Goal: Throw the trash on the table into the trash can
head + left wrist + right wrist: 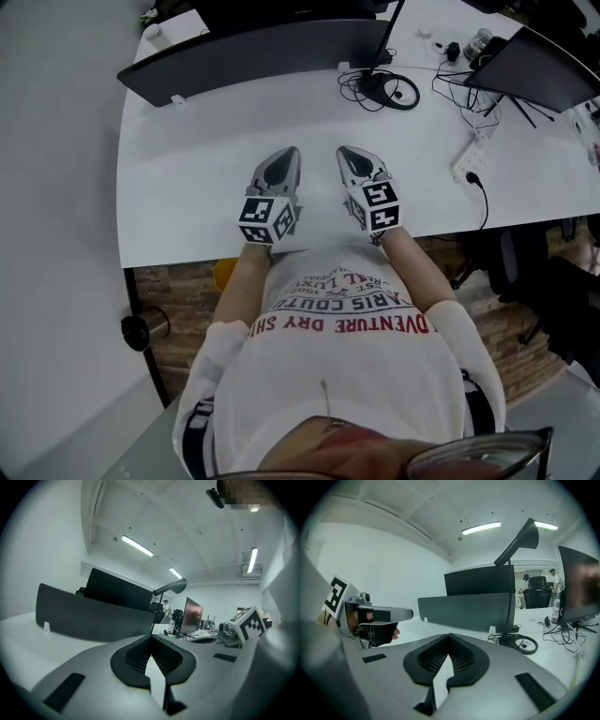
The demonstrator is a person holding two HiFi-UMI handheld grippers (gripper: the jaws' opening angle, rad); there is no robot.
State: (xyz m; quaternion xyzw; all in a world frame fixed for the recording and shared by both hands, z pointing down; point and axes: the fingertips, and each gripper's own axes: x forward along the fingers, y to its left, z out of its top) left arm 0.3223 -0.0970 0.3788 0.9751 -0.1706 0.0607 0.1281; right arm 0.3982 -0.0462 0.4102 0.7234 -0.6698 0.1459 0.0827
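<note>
A person at a white bench [187,197] holds the left gripper [284,157] and the right gripper [351,155] side by side just above its near edge. Both point away across the top. Each gripper's own view shows its jaws clenched tip to tip, with nothing caught between the ribbed pads. The two grippers are near each other but apart, and in the right gripper view the left one shows at the left edge, about level with it.

A long dark panel [253,56] stands across the far side of the bench, ahead of the jaws. A small white lump [151,31] lies at the far left corner beyond that panel, well apart from both pairs of jaws. It is too small to tell whether it is the trash.

A round metal can [147,328] with a dark mouth stands on the floor to the person's left. It sits below the bench's near left corner, lower than either gripper and apart from both.

To the right of the panel a lamp [380,84] rests on its base inside a loop of black cable. A monitor [539,61] stands at the far right corner. A white power strip [472,155] lies near the right edge, with a black cord trailing off the bench.
</note>
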